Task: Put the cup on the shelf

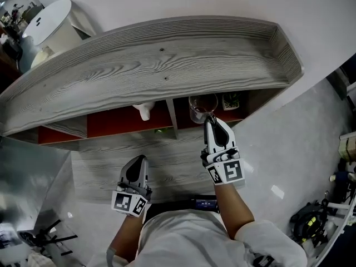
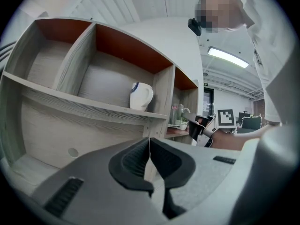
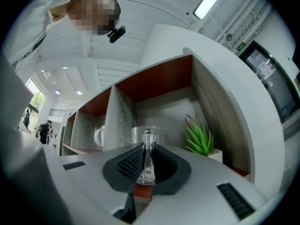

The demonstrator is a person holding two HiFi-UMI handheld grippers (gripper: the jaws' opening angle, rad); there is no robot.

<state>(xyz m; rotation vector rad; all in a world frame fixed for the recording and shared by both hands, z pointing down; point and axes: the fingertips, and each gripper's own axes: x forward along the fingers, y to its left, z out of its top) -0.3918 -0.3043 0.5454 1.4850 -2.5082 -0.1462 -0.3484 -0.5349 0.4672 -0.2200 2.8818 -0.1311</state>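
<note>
Clear glass cup (image 3: 159, 134) at the shelf's (image 1: 139, 71) right compartment, left gripper (image 2: 150, 146) jaws together on nothing, 1 white jug (image 2: 141, 95) in the middle compartment, right gripper (image 1: 211, 121) clamped on the cup's handle, green plant (image 3: 199, 137) just right of it.

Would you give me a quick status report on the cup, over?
Left gripper shut, empty. Right gripper shut on handle of glass cup. Cup at right compartment of shelf, not released. Potted plant close beside it.

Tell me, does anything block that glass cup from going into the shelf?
Nothing visible does. The right claw holds the glass cup by its handle before the open compartment; the plant stands off to its right.
</note>
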